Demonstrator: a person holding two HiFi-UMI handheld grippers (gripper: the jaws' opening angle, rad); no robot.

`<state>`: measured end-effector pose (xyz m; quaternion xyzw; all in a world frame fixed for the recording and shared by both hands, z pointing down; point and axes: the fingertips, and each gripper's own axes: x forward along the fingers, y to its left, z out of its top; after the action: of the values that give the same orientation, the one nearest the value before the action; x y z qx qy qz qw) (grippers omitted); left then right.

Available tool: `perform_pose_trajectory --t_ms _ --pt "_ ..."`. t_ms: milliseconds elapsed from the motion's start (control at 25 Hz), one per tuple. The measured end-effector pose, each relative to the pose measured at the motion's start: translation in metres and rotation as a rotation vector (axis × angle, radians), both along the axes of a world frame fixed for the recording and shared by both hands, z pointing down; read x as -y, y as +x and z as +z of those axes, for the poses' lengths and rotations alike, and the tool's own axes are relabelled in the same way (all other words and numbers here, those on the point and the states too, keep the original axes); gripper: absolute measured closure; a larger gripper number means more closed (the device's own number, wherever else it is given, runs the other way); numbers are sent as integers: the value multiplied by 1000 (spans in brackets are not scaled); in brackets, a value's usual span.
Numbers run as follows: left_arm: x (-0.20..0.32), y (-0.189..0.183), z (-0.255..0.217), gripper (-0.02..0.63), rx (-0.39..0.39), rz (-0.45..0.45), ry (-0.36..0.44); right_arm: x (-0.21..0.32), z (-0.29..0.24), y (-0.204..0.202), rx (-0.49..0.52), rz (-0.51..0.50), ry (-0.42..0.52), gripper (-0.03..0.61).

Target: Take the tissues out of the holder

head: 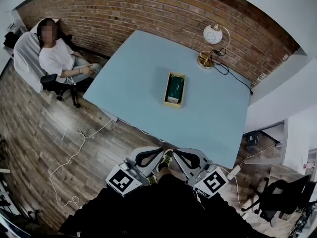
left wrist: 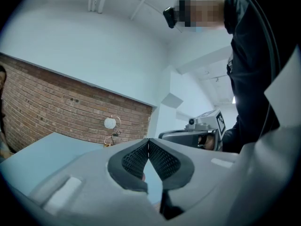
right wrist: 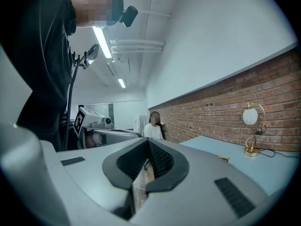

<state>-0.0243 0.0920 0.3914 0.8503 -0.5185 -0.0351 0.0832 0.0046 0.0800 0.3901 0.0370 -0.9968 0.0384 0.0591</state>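
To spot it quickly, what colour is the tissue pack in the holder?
The pack is dark green; clearest in the head view.

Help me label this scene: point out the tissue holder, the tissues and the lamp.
tissue holder (head: pixel 172 105): head view, near rim of the wooden box.
tissues (head: pixel 175 87): head view, middle of the green pack.
lamp (head: pixel 213 34): head view, its white globe.

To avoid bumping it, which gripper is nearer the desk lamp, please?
Right: the right gripper is off the table's near edge, on the lamp's side; the left gripper sits beside it, farther.
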Motion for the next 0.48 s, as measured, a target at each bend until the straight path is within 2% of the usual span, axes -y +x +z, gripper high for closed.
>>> perform_pose_trajectory --t_ms 480 --pt "97 -21 -6 605 17 0 -16 103 0 -23 8 17 -15 572"
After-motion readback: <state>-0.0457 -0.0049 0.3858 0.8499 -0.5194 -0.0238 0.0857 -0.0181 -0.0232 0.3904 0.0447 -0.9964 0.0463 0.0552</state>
